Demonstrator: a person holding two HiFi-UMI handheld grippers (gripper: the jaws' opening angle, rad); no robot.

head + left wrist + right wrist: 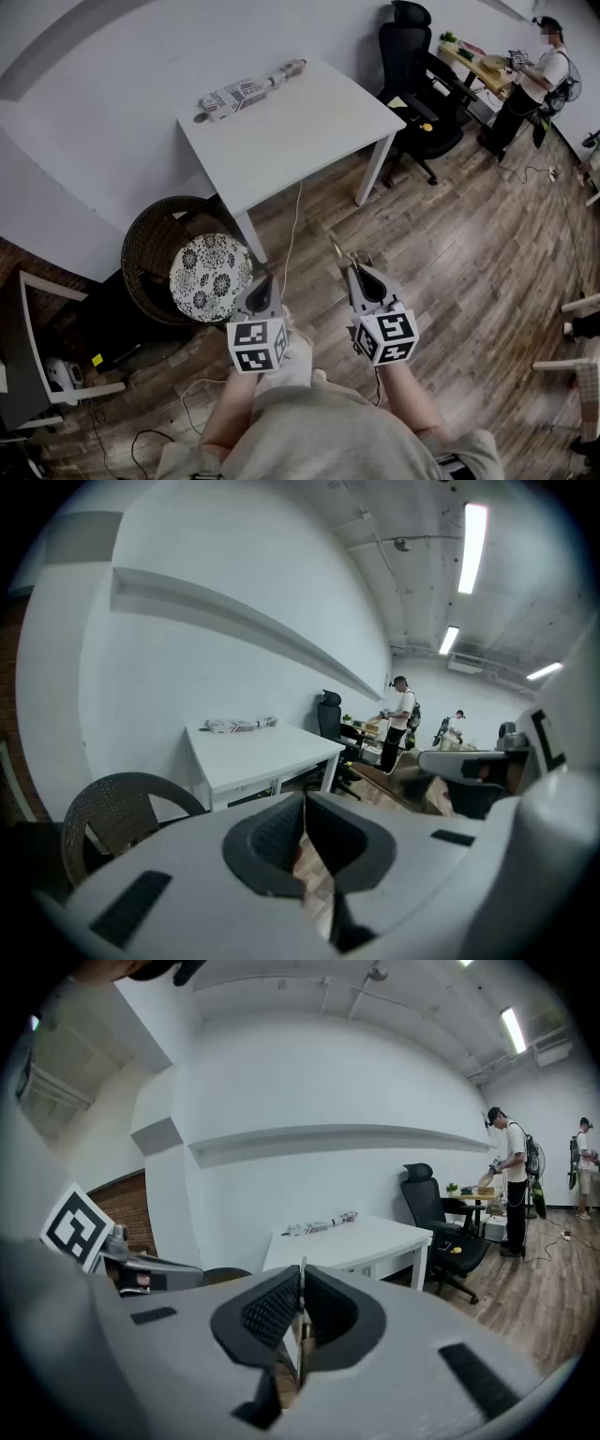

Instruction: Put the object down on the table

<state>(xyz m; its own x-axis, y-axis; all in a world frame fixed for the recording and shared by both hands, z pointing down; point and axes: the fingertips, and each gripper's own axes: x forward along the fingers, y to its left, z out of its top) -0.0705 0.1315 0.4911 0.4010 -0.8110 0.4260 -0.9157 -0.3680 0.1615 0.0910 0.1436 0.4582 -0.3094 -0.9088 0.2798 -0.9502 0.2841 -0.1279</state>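
White table (300,131): stands ahead on the wood floor (469,244), well apart from both grippers.
Thin flat object (335,249): clamped edge-on between the fingers of the right gripper (301,1299), its tip sticking out over the floor, not on the table.
Left gripper (304,829): fingers together, nothing between them.
Wicker chair (155,239): beside the table, patterned cushion (210,276) on its seat.

Left tongs (304,810) closed, right tongs (301,1286) pinching a thin object (335,247)
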